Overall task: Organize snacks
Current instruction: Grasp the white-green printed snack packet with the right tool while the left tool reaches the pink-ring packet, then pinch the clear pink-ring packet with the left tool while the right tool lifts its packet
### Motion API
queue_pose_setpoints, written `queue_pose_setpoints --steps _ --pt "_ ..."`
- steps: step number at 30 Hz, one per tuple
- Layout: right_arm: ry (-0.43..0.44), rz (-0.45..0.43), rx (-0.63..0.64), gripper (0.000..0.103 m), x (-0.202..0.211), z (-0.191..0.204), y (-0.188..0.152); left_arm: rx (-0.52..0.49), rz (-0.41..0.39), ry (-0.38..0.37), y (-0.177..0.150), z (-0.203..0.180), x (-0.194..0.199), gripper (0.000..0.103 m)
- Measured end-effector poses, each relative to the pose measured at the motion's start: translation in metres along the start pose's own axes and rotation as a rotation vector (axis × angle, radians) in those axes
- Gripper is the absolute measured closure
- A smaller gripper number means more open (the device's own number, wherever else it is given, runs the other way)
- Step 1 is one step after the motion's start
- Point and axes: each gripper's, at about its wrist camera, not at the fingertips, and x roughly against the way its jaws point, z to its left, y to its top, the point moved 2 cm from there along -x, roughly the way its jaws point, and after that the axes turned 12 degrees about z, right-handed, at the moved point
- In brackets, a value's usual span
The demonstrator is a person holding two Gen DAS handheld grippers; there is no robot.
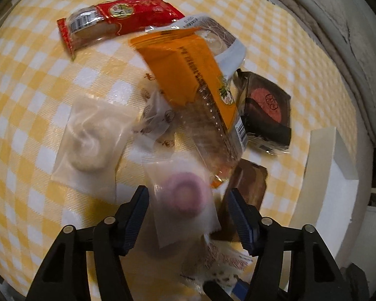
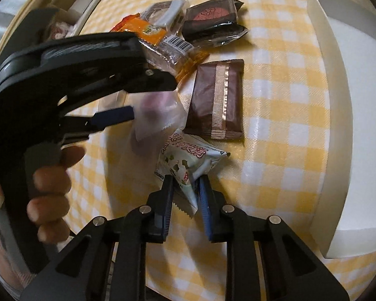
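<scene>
The right gripper had its jaws pinching the crimped end of a white soup-mix sachet with green flecks on the yellow-checked desk. The left gripper held its jaws spread either side of a clear packet with a purple round pastry, not gripping it. A brown foil packet lay just beyond the sachet.

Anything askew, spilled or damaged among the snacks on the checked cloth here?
Nothing spilled or torn. The orange packet lies tilted across other wrapped snacks in a loose heap, unsorted. The brown packet lies flat, apart.
</scene>
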Motion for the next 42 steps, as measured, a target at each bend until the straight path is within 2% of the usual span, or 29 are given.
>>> queue_pose_setpoints --steps 1,7,11,14,16,18,23,26,31,33,38,42 --pt "-0.003 -0.001 0.004 0.082 0.001 0.0 -0.001 -0.004 -0.004 0.013 -0.008 0.0 0.004 0.041" --pt "-0.004 -0.012 -0.002 0.082 0.007 -0.003 -0.003 -0.056 -0.038 0.103 -0.011 -0.019 -0.007 0.042" --pt "0.007 -0.02 -0.029 0.079 0.014 -0.006 -0.003 -0.128 -0.061 0.16 -0.017 -0.027 -0.011 0.06" --pt "0.018 -0.035 -0.057 0.078 0.024 -0.014 -0.002 -0.15 -0.062 0.151 -0.021 -0.025 -0.01 0.071" --pt "0.031 -0.04 -0.079 0.073 0.028 -0.016 -0.002 -0.159 -0.057 0.139 -0.024 -0.02 -0.004 0.077" --pt "0.051 -0.04 -0.097 0.064 0.031 -0.018 -0.001 -0.169 -0.058 0.114 -0.027 -0.016 0.003 0.086" --pt "0.054 -0.043 -0.126 0.042 0.03 -0.013 0.001 -0.205 -0.067 0.089 -0.034 -0.01 0.017 0.091" --pt "0.021 -0.04 -0.135 0.038 0.02 -0.008 0.009 -0.22 -0.058 0.087 -0.033 0.0 0.026 0.091" --pt "-0.068 0.0 -0.125 0.038 -0.007 -0.001 0.017 -0.23 -0.048 0.074 -0.029 0.011 0.035 0.091" --pt "-0.098 0.018 -0.112 0.053 -0.018 0.003 0.021 -0.238 -0.044 0.072 -0.029 0.008 0.035 0.092" --pt "-0.099 0.005 -0.086 0.061 -0.018 0.007 0.02 -0.252 -0.036 0.064 -0.032 0.003 0.033 0.094" --pt "-0.087 -0.027 -0.071 0.063 -0.006 0.008 0.02 -0.264 -0.045 0.065 -0.037 0.0 0.038 0.096"
